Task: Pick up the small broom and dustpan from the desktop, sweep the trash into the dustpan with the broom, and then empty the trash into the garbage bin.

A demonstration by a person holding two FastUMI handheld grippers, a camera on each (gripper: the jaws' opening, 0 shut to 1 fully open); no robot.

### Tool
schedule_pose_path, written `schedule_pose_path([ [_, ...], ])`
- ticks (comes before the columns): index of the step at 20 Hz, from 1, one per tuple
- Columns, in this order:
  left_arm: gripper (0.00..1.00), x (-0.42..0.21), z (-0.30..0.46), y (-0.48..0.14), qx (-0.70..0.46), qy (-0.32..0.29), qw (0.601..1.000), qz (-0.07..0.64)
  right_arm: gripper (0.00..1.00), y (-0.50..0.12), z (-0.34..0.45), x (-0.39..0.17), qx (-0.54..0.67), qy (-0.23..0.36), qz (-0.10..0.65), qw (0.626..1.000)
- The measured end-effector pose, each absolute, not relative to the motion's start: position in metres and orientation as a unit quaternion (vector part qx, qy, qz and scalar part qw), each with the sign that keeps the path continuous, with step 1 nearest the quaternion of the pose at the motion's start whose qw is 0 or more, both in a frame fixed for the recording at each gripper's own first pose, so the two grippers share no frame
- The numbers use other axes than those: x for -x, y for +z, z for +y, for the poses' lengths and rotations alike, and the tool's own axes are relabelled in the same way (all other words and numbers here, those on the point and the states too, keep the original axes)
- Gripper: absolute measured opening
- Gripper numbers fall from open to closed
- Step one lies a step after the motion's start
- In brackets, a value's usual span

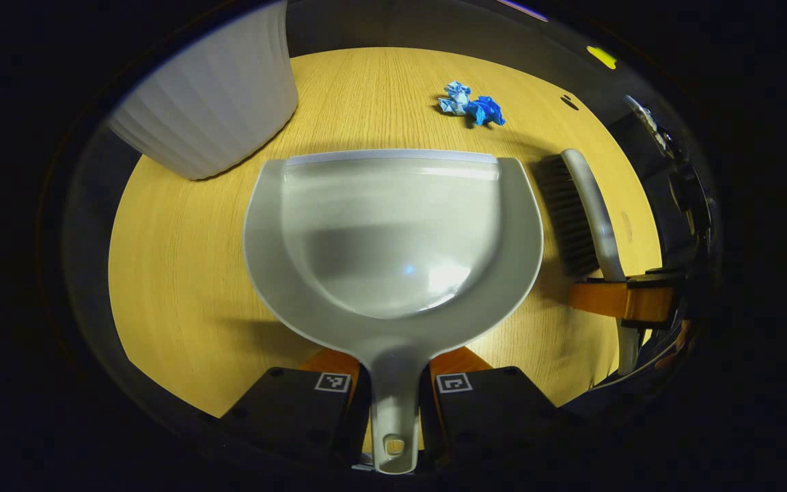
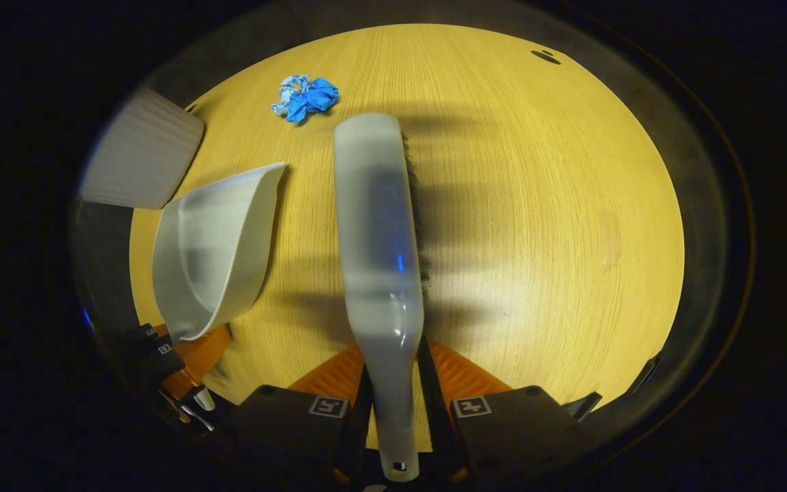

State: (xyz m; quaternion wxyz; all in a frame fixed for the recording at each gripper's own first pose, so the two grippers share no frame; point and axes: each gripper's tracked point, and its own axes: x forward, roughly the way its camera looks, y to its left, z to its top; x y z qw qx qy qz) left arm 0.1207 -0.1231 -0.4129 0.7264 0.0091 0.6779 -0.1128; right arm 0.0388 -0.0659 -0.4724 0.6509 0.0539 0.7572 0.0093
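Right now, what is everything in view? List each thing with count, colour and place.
dustpan: one, grey, handle clamped in the left gripper, mouth toward the trash
broom: one, grey with dark bristles, handle clamped in the right gripper
paper trash: one crumpled cluster, blue, on the table beyond the dustpan
garbage bin: one, white, ribbed, far left of the table
table: one, light wood
left gripper: shut on the dustpan handle
right gripper: shut on the broom handle

A round wooden table [image 2: 503, 205] carries crumpled blue paper [image 2: 305, 98].
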Motion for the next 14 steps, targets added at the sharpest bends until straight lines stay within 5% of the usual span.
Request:
schedule_pose_path([
  [1, 0.29, -0.121, -0.123, -0.413, -0.01, -0.112, 0.726, 0.678, 0.28, -0.474, -0.064, -0.041, -0.053, 0.014, 0.76, 0.647],
  [4, 0.29, -0.121, -0.124, -0.414, -0.016, -0.112, 0.725, 0.679, 0.34, -0.471, -0.061, -0.039, -0.027, 0.037, 0.77, 0.636],
  [6, 0.3, -0.121, -0.123, -0.413, -0.018, -0.116, 0.726, 0.677, 0.25, -0.47, -0.063, -0.048, -0.005, 0.045, 0.768, 0.639],
  [14, 0.3, -0.111, -0.111, -0.414, -0.078, -0.164, 0.706, 0.684, 0.25, -0.469, -0.07, -0.137, -0.002, 0.096, 0.744, 0.662],
])
